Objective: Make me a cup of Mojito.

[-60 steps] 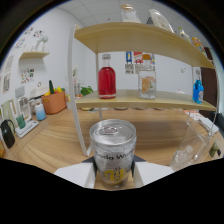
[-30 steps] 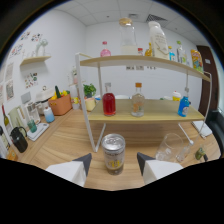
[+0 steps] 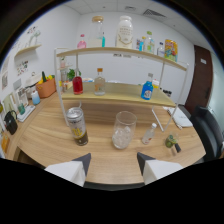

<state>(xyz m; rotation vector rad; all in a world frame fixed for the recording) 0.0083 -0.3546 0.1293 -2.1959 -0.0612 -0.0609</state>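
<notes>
A silver and yellow drink can (image 3: 77, 126) stands upright on the wooden table (image 3: 105, 157), beyond my left finger. To its right stands a clear glass (image 3: 123, 130) with ice in the bottom. A small clear bottle (image 3: 149, 133) and some lime pieces (image 3: 172, 142) lie further right. My gripper (image 3: 113, 161) is open above the table's near edge, with nothing between its fingers, well short of the can and glass.
A two-level shelf (image 3: 120, 96) crosses the back of the table. It carries a red bottle (image 3: 77, 84), a clear bottle (image 3: 100, 81) and a blue bottle (image 3: 147, 89), with several more on top. An orange pot (image 3: 46, 87) stands at the left, and a dark chair (image 3: 207, 130) at the right.
The can was between my fingers one second ago. The fingers have come away from it and drawn back and up; it now stands alone on the table, left of the glass.
</notes>
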